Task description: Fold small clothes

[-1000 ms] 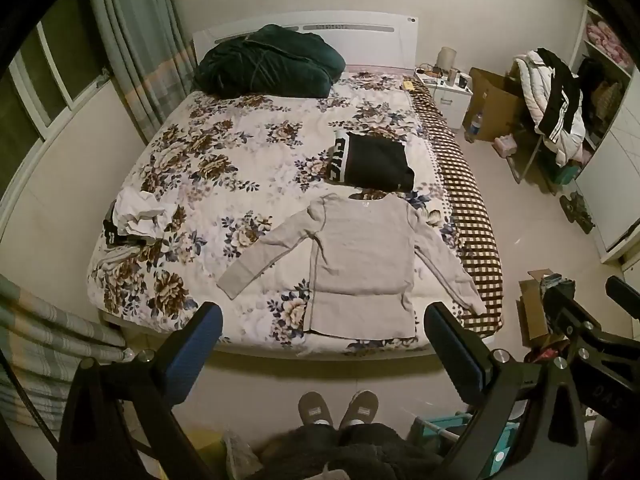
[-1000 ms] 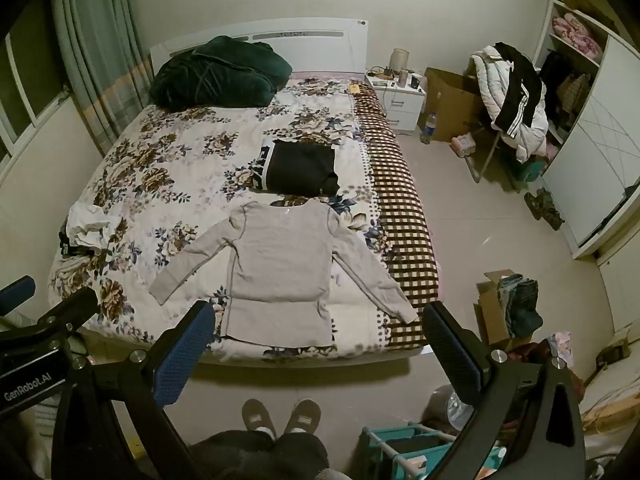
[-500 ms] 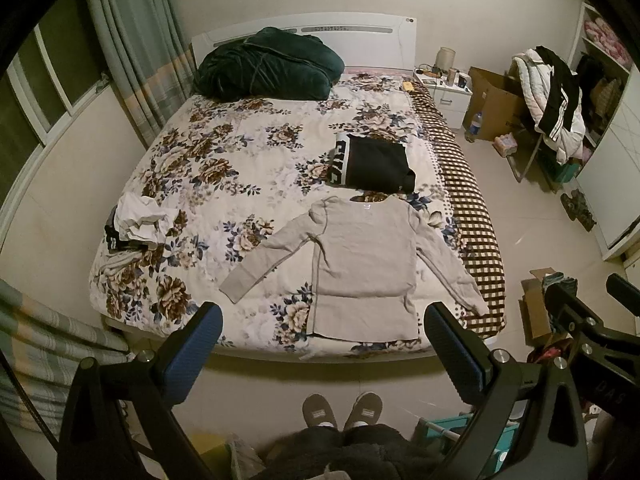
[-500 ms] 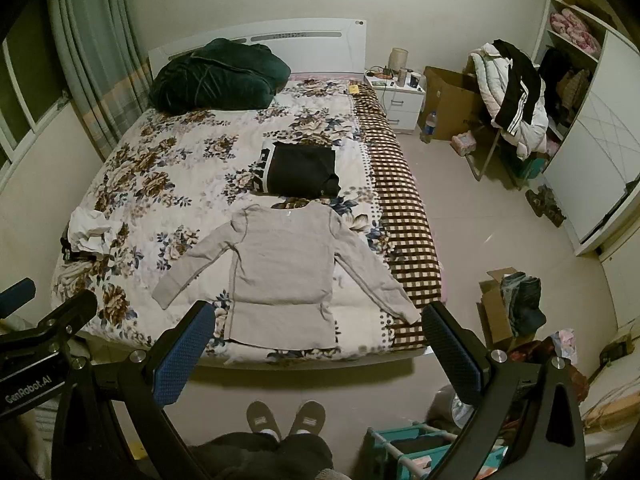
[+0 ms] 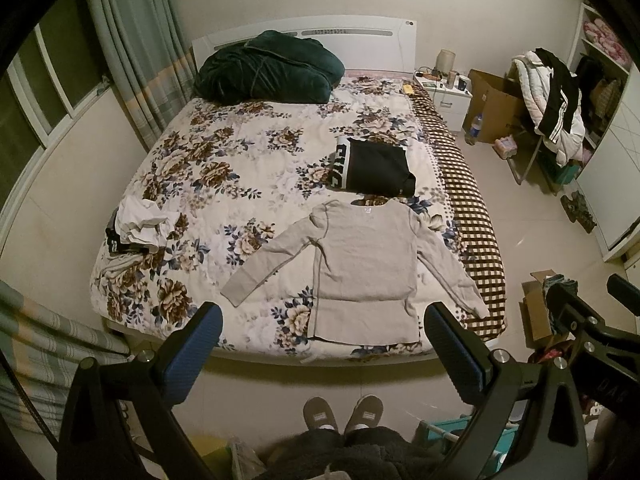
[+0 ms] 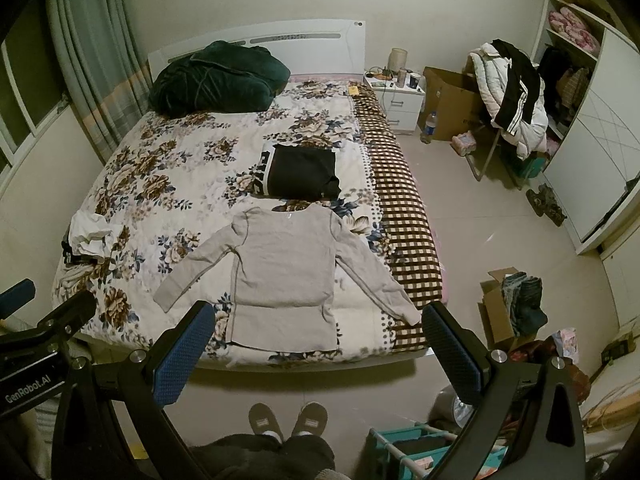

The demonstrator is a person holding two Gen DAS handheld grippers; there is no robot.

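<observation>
A grey long-sleeved top (image 5: 362,264) lies flat on the floral bed (image 5: 224,184), sleeves spread, hem at the near edge; it also shows in the right wrist view (image 6: 286,268). A folded black garment (image 5: 374,168) lies just beyond its collar, also in the right wrist view (image 6: 302,174). A crumpled white and dark pile (image 5: 136,228) sits at the bed's left edge. My left gripper (image 5: 320,316) is open and empty, held above the floor short of the bed. My right gripper (image 6: 318,316) is open and empty, likewise short of the bed.
A dark green blanket (image 5: 268,68) is heaped at the headboard. A checked blanket (image 6: 400,208) runs down the bed's right side. A cardboard box with clothes (image 6: 516,304), a chair with jackets (image 6: 512,96) and a nightstand (image 6: 400,104) stand on the right. My slippered feet (image 5: 344,416) are below.
Both views have shifted slightly: the bed and top sit a little lower and farther right in the frames. The clothes have not moved. Both grippers stay open.
</observation>
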